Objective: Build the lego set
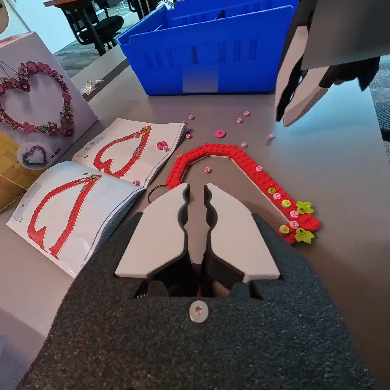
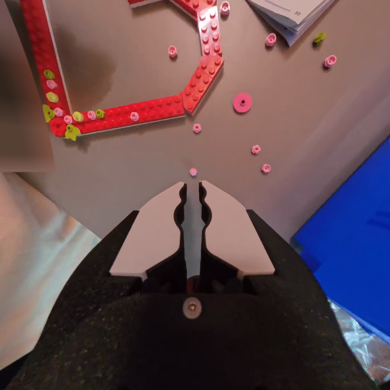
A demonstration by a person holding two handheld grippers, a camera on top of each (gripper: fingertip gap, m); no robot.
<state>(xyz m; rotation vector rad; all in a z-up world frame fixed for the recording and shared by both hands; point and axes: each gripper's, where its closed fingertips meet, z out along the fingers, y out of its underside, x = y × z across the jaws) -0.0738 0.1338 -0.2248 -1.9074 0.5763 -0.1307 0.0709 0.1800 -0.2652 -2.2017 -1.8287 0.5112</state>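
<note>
The studded red heart frame lies flat on the smooth grey table, with pink and lime flower studs at its tip. Both the left gripper and right gripper are slightly parted and empty. A small pink flower piece sits just ahead of the right gripper, on open tabletop beside the blue bin.

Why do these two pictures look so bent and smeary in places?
Left wrist view: the wide-angle lens bows the blue plastic bin, and the other hand-held gripper is motion-blurred. Right wrist view: glare whitens part of the red brick heart frame, and the left edge is smeared.
</note>
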